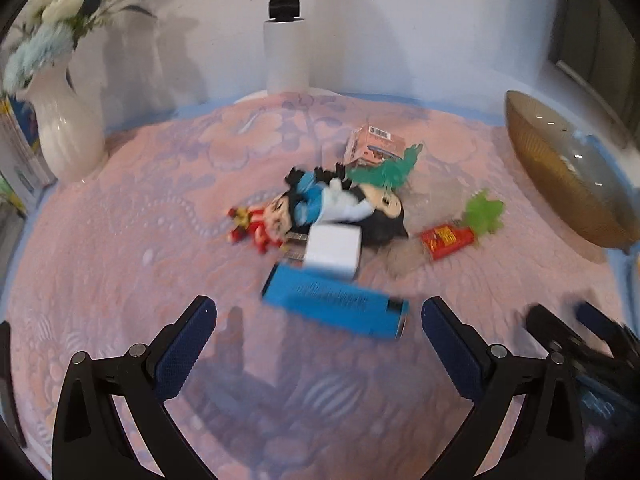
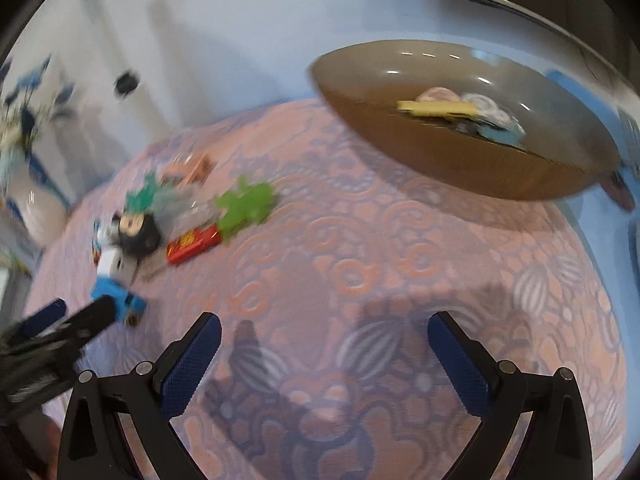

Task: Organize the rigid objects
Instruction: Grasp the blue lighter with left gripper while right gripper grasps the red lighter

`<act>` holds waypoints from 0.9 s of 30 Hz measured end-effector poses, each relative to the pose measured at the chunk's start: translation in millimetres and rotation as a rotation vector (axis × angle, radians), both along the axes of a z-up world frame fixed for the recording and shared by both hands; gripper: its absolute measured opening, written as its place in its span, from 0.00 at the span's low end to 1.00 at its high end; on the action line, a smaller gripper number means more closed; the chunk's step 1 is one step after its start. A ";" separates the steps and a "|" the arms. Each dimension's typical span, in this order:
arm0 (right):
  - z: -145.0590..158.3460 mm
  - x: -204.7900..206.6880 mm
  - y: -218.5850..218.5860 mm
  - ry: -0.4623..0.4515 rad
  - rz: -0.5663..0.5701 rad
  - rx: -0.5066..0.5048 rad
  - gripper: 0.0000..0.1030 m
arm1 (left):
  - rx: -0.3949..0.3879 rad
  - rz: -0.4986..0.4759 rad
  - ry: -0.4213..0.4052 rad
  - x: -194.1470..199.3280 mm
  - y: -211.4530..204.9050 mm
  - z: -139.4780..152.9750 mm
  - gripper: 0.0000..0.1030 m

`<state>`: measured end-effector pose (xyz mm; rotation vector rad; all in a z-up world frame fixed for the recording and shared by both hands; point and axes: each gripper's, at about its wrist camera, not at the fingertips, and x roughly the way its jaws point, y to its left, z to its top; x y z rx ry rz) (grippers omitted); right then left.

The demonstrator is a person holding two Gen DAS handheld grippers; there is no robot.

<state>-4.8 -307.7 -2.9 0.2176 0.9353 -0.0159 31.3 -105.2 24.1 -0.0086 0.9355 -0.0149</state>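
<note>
Toys (image 1: 320, 208) lie heaped mid-tablecloth (image 1: 120, 280), blue box (image 1: 336, 304) nearest us; our left gripper (image 1: 320, 320) and right gripper (image 2: 324, 336) both gape, holding nothing. Bowl (image 2: 460, 168) seemingly holds small items.

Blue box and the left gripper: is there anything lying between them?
No. In the left wrist view only bare pink patterned tablecloth lies between the open left gripper and the blue box.

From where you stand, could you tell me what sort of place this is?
Probably a home living or dining room: a table under a patterned pink tablecloth, a white vase of flowers, and a brown bowl holding small items.
</note>
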 end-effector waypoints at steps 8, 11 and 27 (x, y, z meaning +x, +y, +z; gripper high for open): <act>2.0 3.1 3.3 -0.001 0.013 -0.018 1.00 | 0.010 0.056 0.053 14.0 0.2 -19.2 0.99; 1.8 3.1 0.2 -0.002 0.017 0.000 1.00 | -0.001 0.064 0.076 7.9 17.7 -20.3 1.00; 16.4 10.7 68.9 0.062 0.352 -0.005 0.63 | -0.018 0.035 0.064 -20.3 117.0 -23.1 1.00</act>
